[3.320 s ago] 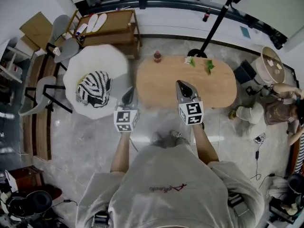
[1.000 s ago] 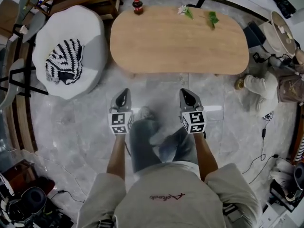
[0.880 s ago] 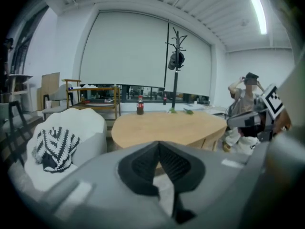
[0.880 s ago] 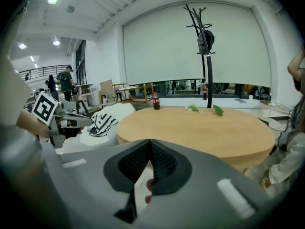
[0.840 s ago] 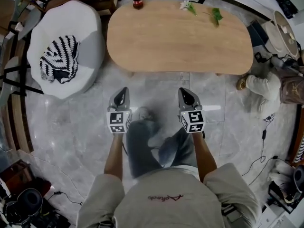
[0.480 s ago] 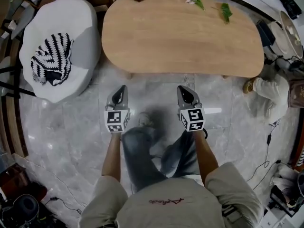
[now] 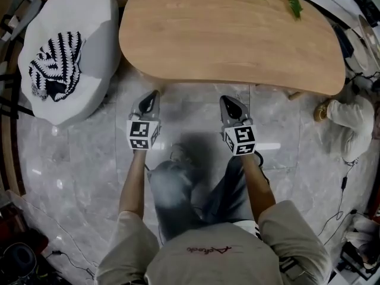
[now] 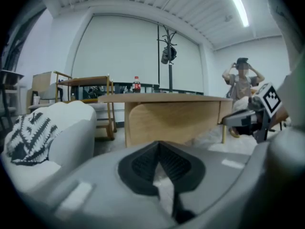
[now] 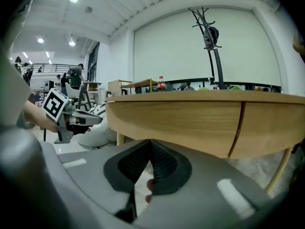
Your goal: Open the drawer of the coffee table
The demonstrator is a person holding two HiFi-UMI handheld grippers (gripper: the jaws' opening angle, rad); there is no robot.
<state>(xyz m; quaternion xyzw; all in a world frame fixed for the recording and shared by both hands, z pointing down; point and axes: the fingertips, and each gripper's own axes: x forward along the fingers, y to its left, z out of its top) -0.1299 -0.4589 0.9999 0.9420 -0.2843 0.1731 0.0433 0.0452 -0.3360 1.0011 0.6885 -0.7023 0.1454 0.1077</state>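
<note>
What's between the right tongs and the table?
Nothing but floor: the head view shows a bare strip between the right tongs and the table edge.

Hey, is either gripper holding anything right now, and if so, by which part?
Nothing is held. The left gripper and the right gripper both have their jaws shut and empty, short of the oval light-wood coffee table.

Hand-held gripper, jaws together, faces coffee table.
</note>
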